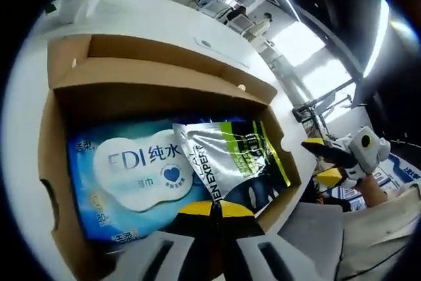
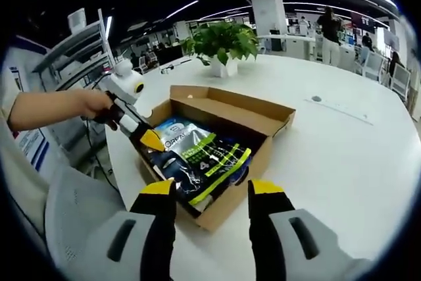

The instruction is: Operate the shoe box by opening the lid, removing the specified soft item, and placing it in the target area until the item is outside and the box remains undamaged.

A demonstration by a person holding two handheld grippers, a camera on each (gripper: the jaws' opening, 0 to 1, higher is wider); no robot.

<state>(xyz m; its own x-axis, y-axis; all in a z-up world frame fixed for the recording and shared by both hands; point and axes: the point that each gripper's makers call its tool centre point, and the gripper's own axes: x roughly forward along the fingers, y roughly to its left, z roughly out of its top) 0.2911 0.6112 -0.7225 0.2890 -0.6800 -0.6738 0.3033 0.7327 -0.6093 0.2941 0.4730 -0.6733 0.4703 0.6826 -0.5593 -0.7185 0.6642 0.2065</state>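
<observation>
Left tool (image 2: pixel 150 139) seemingly clamped on silver pouch (image 1: pixel 230 159) inside open shoe box (image 2: pixel 263 153); right tool (image 2: pixel 210 195) apart.

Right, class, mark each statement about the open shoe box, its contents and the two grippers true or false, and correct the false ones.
1. The shoe box has its lid open. True.
2. A silver and green pouch lies partly over a blue wet-wipes pack inside the box. True.
3. The box stands on a wooden floor. False: it stands on a white table.
4. The right gripper is shut on the pouch. False: its jaws stand apart, short of the box's near corner, holding nothing.
5. The left gripper reaches into the box at the pouch. True.
6. A potted plant stands inside the box. False: it stands on the table beyond the box.
</observation>
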